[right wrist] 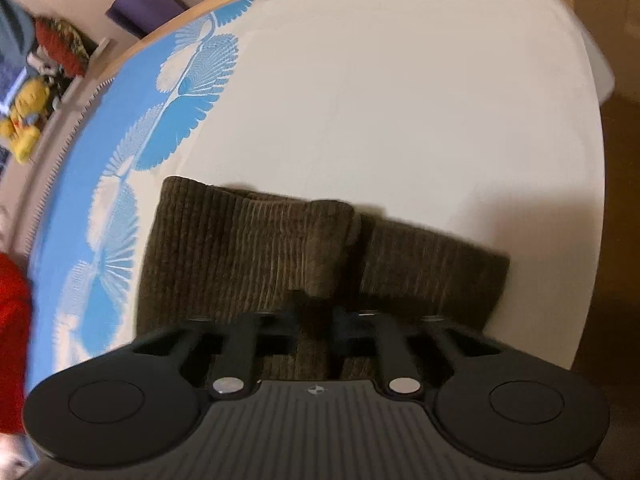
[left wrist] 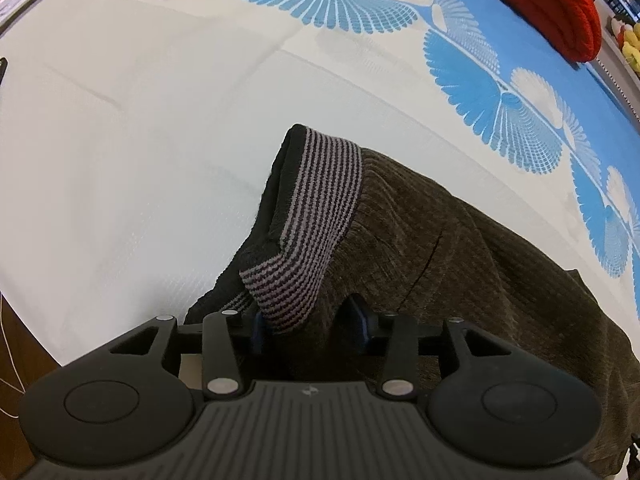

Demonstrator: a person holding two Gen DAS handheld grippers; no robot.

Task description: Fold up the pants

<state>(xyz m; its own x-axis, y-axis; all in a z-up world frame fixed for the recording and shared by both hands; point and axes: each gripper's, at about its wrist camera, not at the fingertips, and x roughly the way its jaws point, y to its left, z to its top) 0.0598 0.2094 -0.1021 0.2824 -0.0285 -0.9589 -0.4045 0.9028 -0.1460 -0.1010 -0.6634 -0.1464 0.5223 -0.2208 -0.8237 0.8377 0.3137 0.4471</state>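
Dark brown corduroy pants [left wrist: 440, 240] with striped grey-black waistband [left wrist: 316, 216] lie bunched on the white sheet

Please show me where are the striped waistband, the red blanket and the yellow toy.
striped waistband [left wrist: 320, 216], left wrist view, on the middle of the striped band.
red blanket [left wrist: 560, 4], left wrist view, on its folded edge.
yellow toy [right wrist: 26, 116], right wrist view, on its body.

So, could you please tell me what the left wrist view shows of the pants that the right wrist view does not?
Only the left wrist view shows the striped waistband, turned up and pinched by the left gripper. Only the right wrist view shows the pants' plain ribbed end, two lobes side by side, with the right gripper closed on a fold of the fabric. Both show the brown pants lying on the white and blue bedsheet, and something red at the edge.
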